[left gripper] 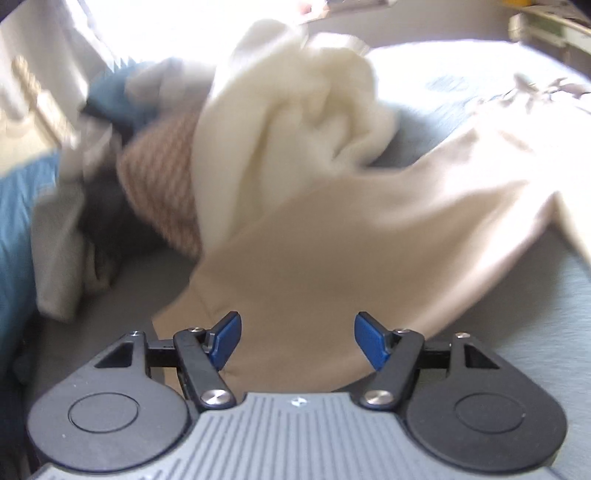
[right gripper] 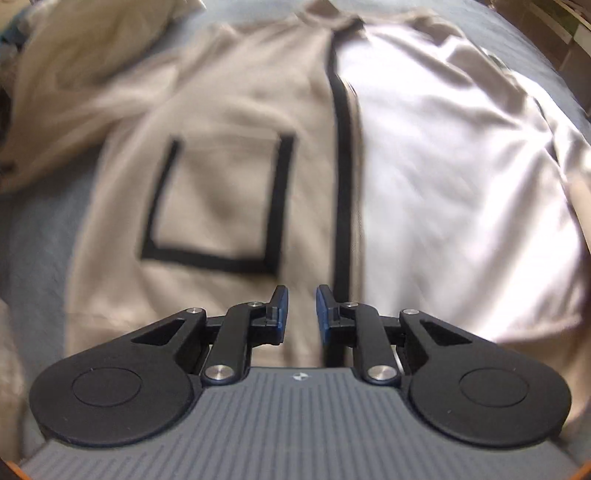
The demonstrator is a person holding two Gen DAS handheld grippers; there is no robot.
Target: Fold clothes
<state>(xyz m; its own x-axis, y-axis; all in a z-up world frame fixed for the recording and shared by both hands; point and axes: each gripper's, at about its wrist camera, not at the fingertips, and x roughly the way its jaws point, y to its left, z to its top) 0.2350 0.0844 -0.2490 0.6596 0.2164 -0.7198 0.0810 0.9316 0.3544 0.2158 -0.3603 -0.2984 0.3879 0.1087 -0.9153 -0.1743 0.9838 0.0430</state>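
Observation:
A beige shirt (right gripper: 229, 122) with black trim lies spread on a grey-blue bed cover (right gripper: 33, 236). It has a black-edged chest pocket (right gripper: 218, 199) and a black front placket (right gripper: 343, 177). My right gripper (right gripper: 301, 314) hovers over the shirt's lower front, near the placket, with the jaws a narrow gap apart and nothing between them. In the left wrist view, part of the beige shirt (left gripper: 332, 229) stretches away ahead. My left gripper (left gripper: 297, 341) is wide open above that cloth, empty.
A heap of other clothes lies beyond the left gripper: a cream garment (left gripper: 295, 110), a pink striped one (left gripper: 162, 184), grey cloth (left gripper: 62, 251) and blue fabric (left gripper: 14, 221). Sunlight falls on the shirt's right half (right gripper: 461, 166). Shelves (left gripper: 546, 26) stand at the far right.

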